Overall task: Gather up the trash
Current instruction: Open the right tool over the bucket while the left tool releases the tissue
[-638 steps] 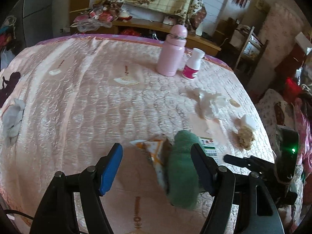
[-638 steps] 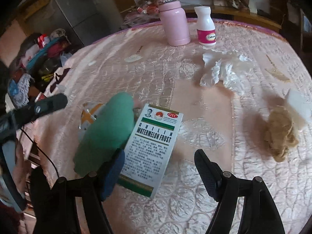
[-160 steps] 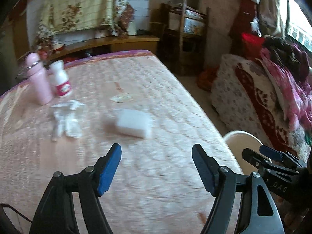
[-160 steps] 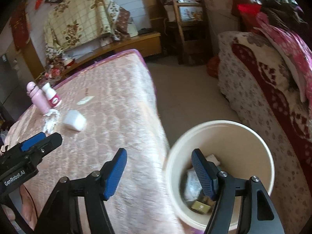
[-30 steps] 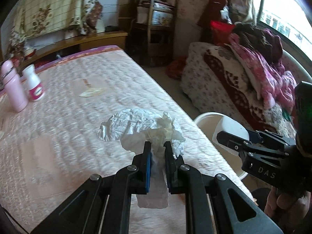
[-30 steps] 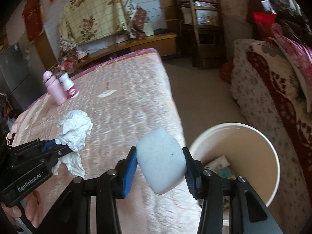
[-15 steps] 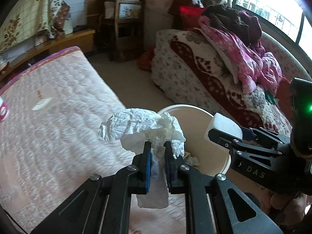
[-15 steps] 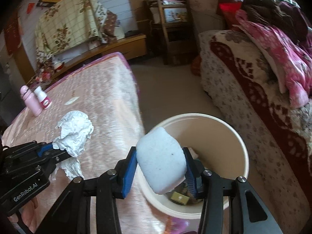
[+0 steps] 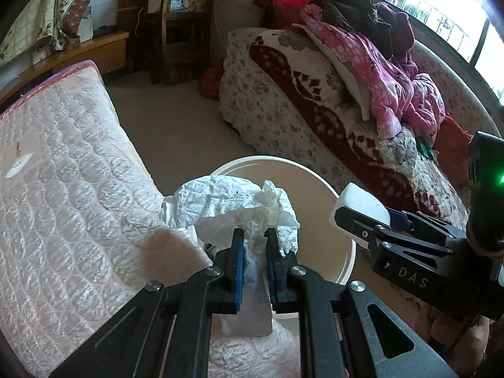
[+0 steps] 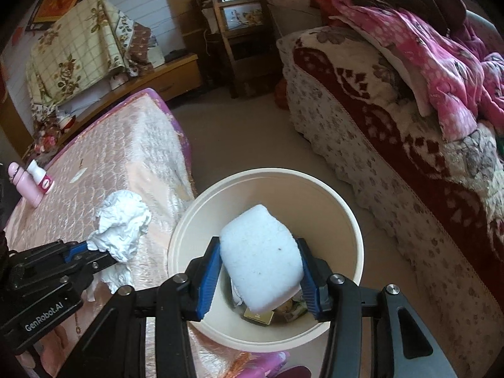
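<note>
My left gripper [image 9: 254,245] is shut on a crumpled white tissue [image 9: 233,201] and holds it over the near left rim of the cream trash bin [image 9: 345,252]. In the right wrist view the tissue [image 10: 121,223] hangs at the bed's edge, left of the bin [image 10: 346,208]. My right gripper [image 10: 260,261] is shut on a white sponge block [image 10: 261,255] and holds it above the bin's opening. The sponge also shows in the left wrist view [image 9: 359,204]. Earlier trash lies at the bin's bottom [image 10: 258,315].
The pink quilted bed [image 9: 63,173] lies to the left, with a pink flask [image 10: 23,186] and a white bottle [image 10: 41,178] at its far end. A sofa with blankets [image 10: 409,94] stands to the right. A wooden chair [image 10: 239,31] stands beyond the bare floor.
Both grippers have swung right, away from the bed, and moved in over the bin. Each still holds its item.
</note>
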Demonstrator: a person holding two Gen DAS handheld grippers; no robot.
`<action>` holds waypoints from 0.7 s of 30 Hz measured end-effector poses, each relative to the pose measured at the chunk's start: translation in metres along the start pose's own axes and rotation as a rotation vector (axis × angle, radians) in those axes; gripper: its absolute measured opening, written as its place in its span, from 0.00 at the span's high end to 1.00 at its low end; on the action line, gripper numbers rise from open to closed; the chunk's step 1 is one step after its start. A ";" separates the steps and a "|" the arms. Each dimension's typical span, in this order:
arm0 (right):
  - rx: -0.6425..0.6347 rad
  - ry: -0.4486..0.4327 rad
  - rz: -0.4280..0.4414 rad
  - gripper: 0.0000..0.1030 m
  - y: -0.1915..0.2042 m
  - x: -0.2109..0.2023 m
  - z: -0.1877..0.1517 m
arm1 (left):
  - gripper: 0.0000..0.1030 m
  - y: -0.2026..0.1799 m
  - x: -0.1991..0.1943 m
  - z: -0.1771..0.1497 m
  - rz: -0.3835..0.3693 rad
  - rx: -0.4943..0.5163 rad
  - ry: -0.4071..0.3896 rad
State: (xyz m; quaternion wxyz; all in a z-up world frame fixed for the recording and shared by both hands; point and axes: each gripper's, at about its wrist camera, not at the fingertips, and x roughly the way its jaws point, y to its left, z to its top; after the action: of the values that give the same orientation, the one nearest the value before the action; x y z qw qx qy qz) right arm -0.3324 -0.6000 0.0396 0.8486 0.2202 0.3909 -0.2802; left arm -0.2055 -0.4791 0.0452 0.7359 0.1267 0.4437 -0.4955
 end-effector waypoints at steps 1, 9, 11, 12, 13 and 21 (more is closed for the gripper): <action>0.002 0.001 0.000 0.50 -0.001 0.001 0.000 | 0.87 0.000 0.002 0.000 -0.002 0.000 0.002; 0.035 0.027 0.000 0.43 -0.010 0.015 0.002 | 0.70 -0.003 0.011 0.003 -0.027 -0.009 0.021; 0.053 0.037 0.010 0.41 -0.012 0.018 0.001 | 0.52 -0.002 0.012 0.002 -0.028 -0.017 0.016; 0.058 0.043 0.008 0.40 -0.013 0.019 0.001 | 0.47 -0.001 0.011 0.002 -0.031 -0.021 0.010; 0.062 0.046 0.008 0.38 -0.014 0.020 0.000 | 0.46 0.000 0.010 0.001 -0.032 -0.023 0.007; 0.063 0.043 0.011 0.29 -0.012 0.019 0.000 | 0.41 0.004 0.001 -0.003 0.009 -0.012 -0.018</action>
State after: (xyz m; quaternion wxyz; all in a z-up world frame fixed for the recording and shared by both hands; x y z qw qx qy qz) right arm -0.3300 -0.6152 0.0231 0.8341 0.2549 0.3988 -0.2831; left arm -0.2035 -0.4754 0.0413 0.7429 0.1197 0.4395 -0.4905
